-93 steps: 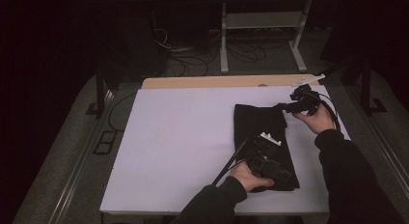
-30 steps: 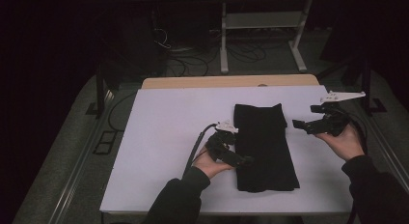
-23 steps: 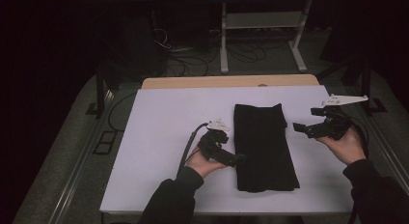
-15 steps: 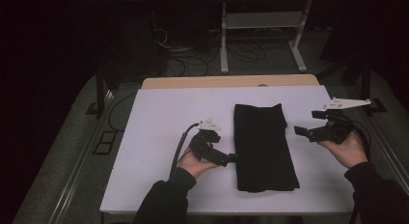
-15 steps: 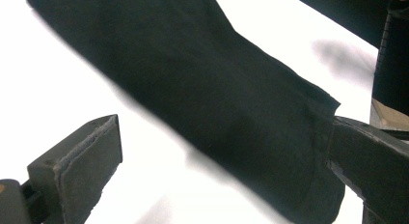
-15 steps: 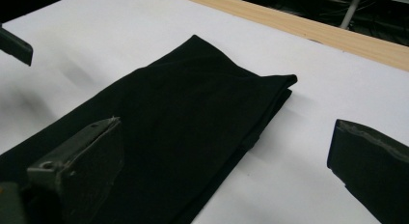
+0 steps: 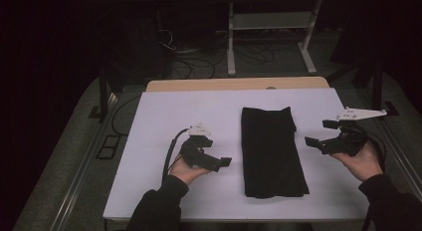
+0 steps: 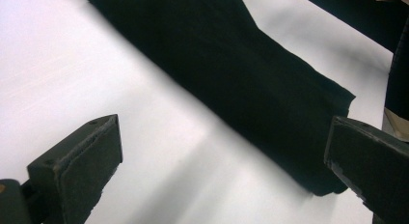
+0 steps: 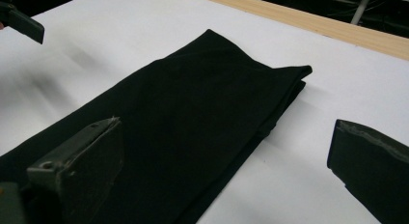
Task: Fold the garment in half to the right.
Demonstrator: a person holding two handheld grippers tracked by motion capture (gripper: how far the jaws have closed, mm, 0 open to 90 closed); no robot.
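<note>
Folded black cloth (image 7: 272,150) lies flat on the white bench (image 7: 209,111), between my left gripper (image 7: 219,162) and right gripper (image 7: 318,135). Both jaws stand wide, holding nothing.

A white table (image 7: 164,111) with a wooden far edge (image 7: 234,84) stands in a dark room; beyond it, floor cables (image 7: 199,61) and a white metal stand (image 7: 271,27).
</note>
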